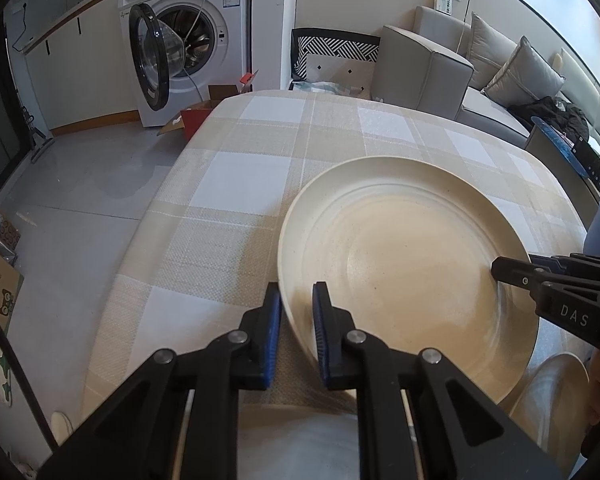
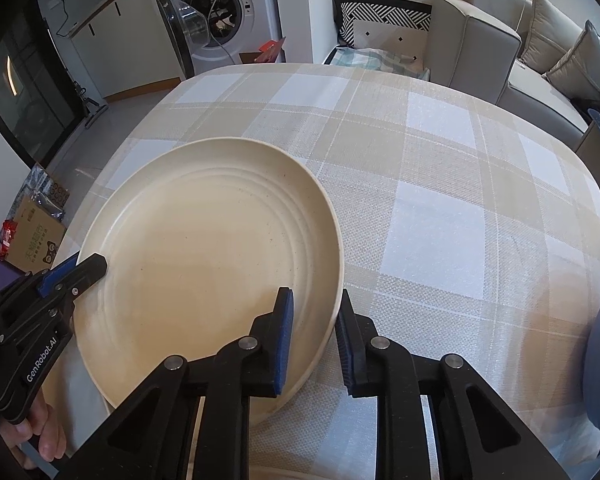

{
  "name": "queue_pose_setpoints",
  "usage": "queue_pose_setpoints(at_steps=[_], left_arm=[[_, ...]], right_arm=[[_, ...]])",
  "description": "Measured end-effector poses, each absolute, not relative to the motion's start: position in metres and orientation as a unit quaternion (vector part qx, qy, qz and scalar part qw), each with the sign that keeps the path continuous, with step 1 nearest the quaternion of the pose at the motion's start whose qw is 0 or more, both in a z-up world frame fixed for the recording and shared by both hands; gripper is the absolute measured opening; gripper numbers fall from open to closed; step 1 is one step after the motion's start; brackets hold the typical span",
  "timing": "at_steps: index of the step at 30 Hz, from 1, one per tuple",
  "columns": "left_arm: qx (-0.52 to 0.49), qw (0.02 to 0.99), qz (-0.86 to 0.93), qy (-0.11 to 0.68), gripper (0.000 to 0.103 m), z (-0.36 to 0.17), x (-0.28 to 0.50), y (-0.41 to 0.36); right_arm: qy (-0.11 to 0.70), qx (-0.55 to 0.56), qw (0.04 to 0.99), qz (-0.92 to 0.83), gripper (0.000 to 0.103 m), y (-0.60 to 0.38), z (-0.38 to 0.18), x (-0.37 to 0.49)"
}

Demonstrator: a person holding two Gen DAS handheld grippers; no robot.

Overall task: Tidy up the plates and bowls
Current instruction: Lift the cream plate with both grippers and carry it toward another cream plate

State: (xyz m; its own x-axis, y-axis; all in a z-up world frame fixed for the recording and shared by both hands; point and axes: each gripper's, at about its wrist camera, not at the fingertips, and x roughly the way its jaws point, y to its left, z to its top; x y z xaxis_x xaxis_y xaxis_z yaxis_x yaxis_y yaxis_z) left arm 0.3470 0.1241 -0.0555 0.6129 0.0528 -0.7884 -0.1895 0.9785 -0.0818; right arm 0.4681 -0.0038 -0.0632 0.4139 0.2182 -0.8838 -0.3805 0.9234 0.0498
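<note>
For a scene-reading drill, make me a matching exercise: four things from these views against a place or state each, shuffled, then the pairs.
Things:
1. cream plate
2. washing machine door
3. left hand-held gripper
4. striped cushion

Places or states:
A. swung open
B. propped beside the sofa arm
C. on the checked tablecloth, gripped at two sides
D. clamped on the plate's rim

Pairs: 1-C, 2-A, 3-D, 4-B
</note>
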Motion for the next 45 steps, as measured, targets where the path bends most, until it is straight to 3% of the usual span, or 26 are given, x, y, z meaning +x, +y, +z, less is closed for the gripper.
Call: queue_pose_setpoints(at_steps=[45], left_arm=[[-0.057,0.931,0.083,0.352,0.013,0.033,0.265,0.108]], right_arm=[[0.434,-0.059,0.877,0.198,0.020,-0.019,0.026,0.381]])
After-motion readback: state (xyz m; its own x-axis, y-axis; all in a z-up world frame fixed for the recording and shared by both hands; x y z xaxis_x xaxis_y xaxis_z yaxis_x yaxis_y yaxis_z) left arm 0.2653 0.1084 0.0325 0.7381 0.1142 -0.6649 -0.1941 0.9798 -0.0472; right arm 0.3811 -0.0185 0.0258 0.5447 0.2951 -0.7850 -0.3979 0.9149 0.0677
